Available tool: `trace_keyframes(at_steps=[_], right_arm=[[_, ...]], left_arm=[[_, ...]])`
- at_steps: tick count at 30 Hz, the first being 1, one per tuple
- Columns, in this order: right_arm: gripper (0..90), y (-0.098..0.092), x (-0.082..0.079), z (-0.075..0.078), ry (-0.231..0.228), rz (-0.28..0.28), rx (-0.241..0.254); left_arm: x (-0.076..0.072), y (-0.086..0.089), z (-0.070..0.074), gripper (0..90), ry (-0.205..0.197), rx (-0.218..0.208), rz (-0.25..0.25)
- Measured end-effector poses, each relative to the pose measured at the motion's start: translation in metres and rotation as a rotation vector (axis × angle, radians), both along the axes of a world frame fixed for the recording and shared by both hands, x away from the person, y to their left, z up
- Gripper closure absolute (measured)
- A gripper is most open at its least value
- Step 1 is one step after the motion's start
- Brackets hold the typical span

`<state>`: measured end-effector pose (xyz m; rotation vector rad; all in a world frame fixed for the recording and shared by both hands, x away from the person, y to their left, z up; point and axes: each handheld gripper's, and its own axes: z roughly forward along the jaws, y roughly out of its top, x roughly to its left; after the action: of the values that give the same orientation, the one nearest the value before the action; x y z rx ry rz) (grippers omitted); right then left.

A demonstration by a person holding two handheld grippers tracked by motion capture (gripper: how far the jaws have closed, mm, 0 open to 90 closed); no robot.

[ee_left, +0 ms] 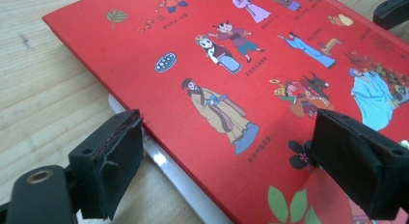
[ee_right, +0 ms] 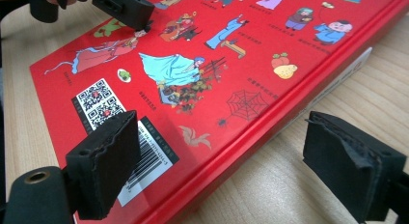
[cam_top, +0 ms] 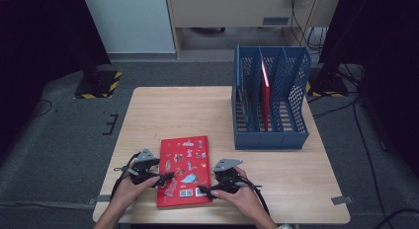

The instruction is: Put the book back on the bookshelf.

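1. I see a red book [cam_top: 184, 171] lying flat on the wooden table [cam_top: 276, 174], near the edge closest to me. Its cover has small cartoon people on it, a square code and a barcode.

2. My left gripper [cam_top: 157, 180] sits at the book's left side. In the left gripper view its jaws stand wide apart. One jaw is off the left edge, over the table, and the other is over the red cover. The book's edge lies between them, and the pads do not squeeze it.

3. In that view the cover [ee_left: 251, 79] looks lifted a bit off the white pages below, but I can't be sure from this angle.

4. My right gripper [cam_top: 206, 191] sits at the book's right side, near the front corner. Its jaws are wide apart too. One jaw is above the barcode [ee_right: 149, 159], and the other is over bare table past the book's right edge. It is not holding anything.

5. A blue file rack [cam_top: 269, 98] stands on the far right part of the table, well apart from the book. Another red book [cam_top: 265, 93] stands upright in one of its slots.
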<state>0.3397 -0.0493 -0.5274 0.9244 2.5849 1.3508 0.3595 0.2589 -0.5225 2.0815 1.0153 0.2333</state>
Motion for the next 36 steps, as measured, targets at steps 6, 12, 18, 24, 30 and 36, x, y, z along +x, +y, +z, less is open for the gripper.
trace_keyframes(at_steps=[6,12,18,24,30,36], right_arm=[[12.5,0.000,0.003,-0.003,0.037,0.005,0.024],[10.1,0.000,0.008,-0.007,0.080,0.010,0.046],[8.9,0.000,0.013,-0.009,0.112,0.023,0.060],[9.0,0.001,0.017,-0.009,0.120,0.035,0.067],[11.4,0.001,0.020,-0.007,0.128,0.033,0.050],[12.7,0.001,0.019,-0.001,0.114,0.026,0.051]], left_arm=[[0.002,-0.002,-0.001,9.3,-0.005,0.000,-0.011],[0.003,-0.003,-0.001,8.7,-0.010,0.004,-0.022],[0.004,-0.004,-0.001,8.3,-0.012,0.007,-0.025],[0.004,-0.004,-0.001,8.4,-0.013,0.005,-0.025],[0.004,-0.004,0.000,8.6,-0.016,0.007,-0.028],[0.002,-0.003,0.001,10.3,-0.027,-0.003,-0.029]])
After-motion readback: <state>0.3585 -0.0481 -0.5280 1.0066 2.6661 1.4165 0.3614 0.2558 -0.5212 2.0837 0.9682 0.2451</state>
